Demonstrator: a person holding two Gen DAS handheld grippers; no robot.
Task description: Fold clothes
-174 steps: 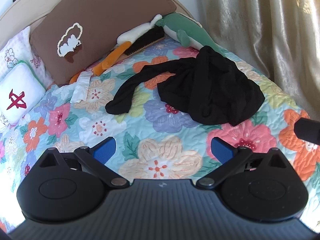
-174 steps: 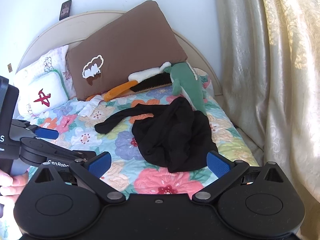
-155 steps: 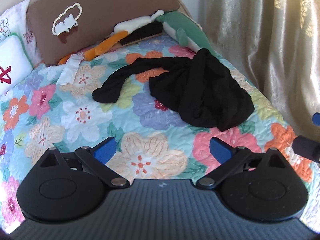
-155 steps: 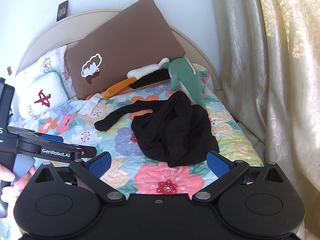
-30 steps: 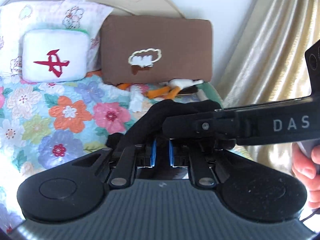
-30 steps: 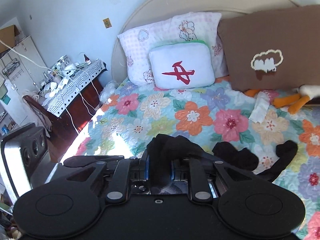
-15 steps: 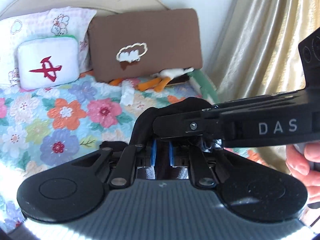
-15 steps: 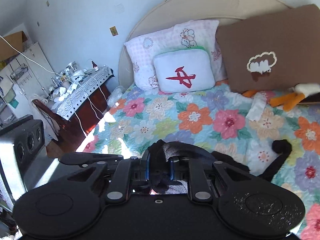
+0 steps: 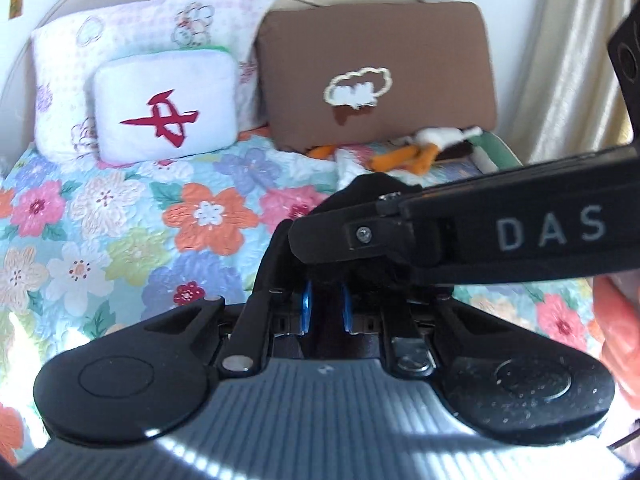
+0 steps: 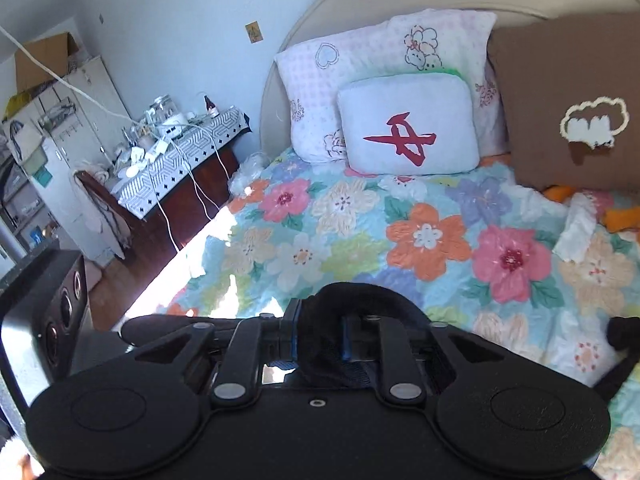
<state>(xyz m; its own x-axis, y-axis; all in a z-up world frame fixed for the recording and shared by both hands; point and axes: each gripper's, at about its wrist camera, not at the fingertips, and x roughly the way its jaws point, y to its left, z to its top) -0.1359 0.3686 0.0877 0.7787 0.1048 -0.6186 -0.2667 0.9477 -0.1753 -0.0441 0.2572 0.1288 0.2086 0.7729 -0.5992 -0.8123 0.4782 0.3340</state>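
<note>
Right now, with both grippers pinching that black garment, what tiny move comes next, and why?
Probably draw them apart: the left gripper and right gripper are each shut on the black garment, close together, so the cloth is bunched, not spread flat over the quilt.

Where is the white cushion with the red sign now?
The white cushion leans on the pink pillow at the bed's head, left of the brown cushion in both wrist views.
</note>
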